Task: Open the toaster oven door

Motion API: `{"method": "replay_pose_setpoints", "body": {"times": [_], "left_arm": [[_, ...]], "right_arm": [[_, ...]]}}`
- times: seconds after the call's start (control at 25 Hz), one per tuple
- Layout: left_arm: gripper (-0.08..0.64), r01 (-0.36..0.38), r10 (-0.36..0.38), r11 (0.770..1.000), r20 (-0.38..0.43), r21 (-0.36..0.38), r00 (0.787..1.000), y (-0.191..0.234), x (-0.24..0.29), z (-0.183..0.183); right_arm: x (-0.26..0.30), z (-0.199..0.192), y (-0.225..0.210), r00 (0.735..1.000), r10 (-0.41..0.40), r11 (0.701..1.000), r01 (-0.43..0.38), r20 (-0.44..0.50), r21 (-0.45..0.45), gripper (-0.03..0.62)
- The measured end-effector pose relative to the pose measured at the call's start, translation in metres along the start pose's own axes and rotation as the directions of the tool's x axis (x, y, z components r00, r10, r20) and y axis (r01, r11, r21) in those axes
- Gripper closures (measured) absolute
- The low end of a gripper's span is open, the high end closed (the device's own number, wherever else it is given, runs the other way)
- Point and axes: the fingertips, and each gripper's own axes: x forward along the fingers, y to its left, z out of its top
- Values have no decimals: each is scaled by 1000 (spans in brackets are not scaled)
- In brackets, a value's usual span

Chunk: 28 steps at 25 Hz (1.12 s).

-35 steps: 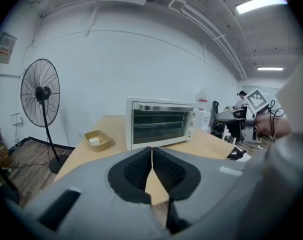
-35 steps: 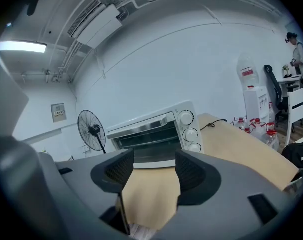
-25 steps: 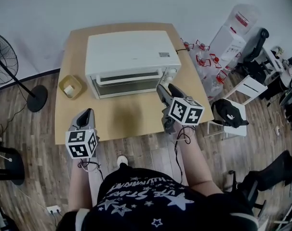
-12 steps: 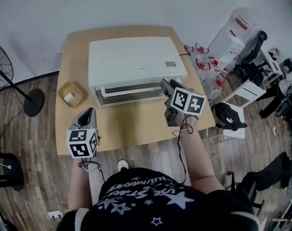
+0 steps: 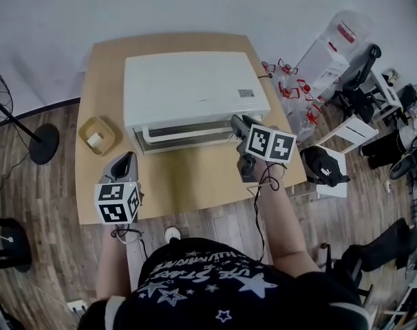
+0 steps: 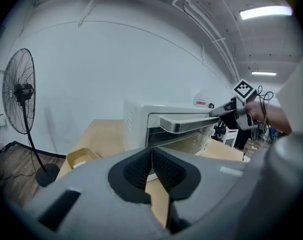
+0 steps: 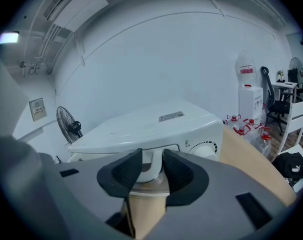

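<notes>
Squarely on the wooden table [image 5: 188, 177] sits the white toaster oven [image 5: 195, 88], its front facing the person. The right gripper [image 5: 239, 122] is up at the right end of the handle [image 5: 188, 129], which runs along the top of the door [image 5: 184, 141]. In the right gripper view its two fingers [image 7: 181, 173] stand about half apart and are closing, with the white end post of the handle between them. One finger lies on each side of the post, and whether the pads already press on it is hard to say from this angle. The door looks shut, or very nearly so.

The left gripper [image 5: 126, 162] hovers over the near left part of the table, well apart from the oven and pointing toward it. Its fingers [image 6: 136, 169] are closed together with nothing between them.

A small yellow tray [image 5: 98, 135] rests on the table just left of the oven, and a standing fan [image 5: 45, 143] is on the floor beyond the table's left edge.
</notes>
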Motion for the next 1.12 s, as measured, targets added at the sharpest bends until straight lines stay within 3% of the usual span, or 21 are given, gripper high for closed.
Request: {"method": "replay_pose_setpoints", "body": {"times": [0.56, 1.12], "left_arm": [[537, -6, 6, 1000, -6, 2, 1000, -17, -9, -7], [537, -41, 41, 999, -9, -4, 999, -44, -46, -24]], "right_arm": [[-5, -6, -1, 1000, 9, 1000, -9, -5, -8, 459], [-41, -42, -2, 999, 7, 994, -11, -41, -110, 483]]}}
